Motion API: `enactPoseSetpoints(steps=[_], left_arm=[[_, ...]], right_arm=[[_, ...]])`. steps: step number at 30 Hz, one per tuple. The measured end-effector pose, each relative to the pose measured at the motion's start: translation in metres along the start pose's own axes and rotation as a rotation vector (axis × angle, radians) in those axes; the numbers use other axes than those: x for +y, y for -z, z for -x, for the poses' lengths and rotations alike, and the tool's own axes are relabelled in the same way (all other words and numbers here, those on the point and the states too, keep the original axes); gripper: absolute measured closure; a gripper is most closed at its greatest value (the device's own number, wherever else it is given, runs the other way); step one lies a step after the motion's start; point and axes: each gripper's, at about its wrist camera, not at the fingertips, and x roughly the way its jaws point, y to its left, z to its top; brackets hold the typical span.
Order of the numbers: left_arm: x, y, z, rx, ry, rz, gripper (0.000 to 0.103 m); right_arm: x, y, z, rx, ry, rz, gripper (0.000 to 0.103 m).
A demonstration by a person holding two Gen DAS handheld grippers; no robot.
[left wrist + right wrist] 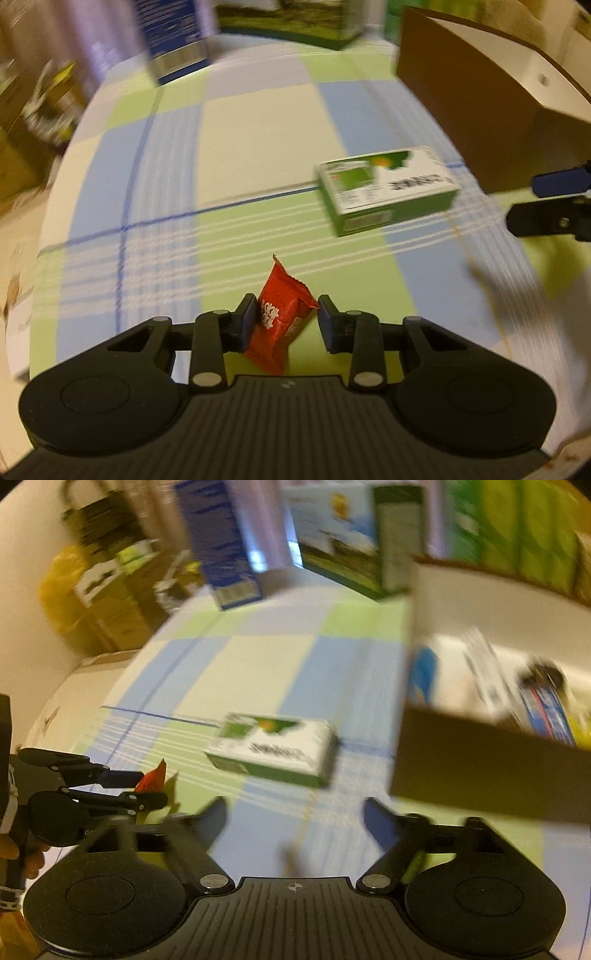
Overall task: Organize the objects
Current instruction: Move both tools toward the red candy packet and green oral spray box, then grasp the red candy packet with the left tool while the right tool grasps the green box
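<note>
A red snack packet (280, 325) stands upright between the fingers of my left gripper (287, 321), which is shut on it just above the checked tablecloth (251, 147). From the right wrist view, the left gripper (147, 786) shows at the far left with the packet's red tip (153, 775) poking out. A green and white carton (388, 188) lies flat ahead and to the right. My right gripper (299, 821) is open and holds nothing, a short way in front of the carton (273, 749). Its fingers (554, 182) enter the left wrist view at the right edge.
An open brown cardboard box (480, 775) with several items inside stands at the right, also the brown box (461, 110). A blue box (225, 542) and a green-printed box (343, 542) stand at the table's back. Clutter lies beyond the left edge. A hand (14, 849) holds the left gripper.
</note>
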Motion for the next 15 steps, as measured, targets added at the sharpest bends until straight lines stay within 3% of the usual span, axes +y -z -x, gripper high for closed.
enactPoseSetpoints(steps=[1,7,10,15], left_arm=[[0.005,0.0,0.001,0.003,-0.007,0.025,0.072],[0.019,0.004,0.003,0.011,-0.064,0.107,0.072],[0.026,0.005,0.002,0.019,-0.085,0.146,0.073],[0.038,0.008,-0.002,0.053,-0.116,0.207,0.075]], right_arm=[[0.005,-0.003,-0.005,-0.003,-0.006,0.022,0.055],[0.019,-0.033,-0.043,-0.022,0.014,0.095,0.081],[0.018,-0.046,-0.065,-0.017,0.038,0.103,0.088],[0.005,-0.059,-0.096,0.021,0.08,0.086,0.09]])
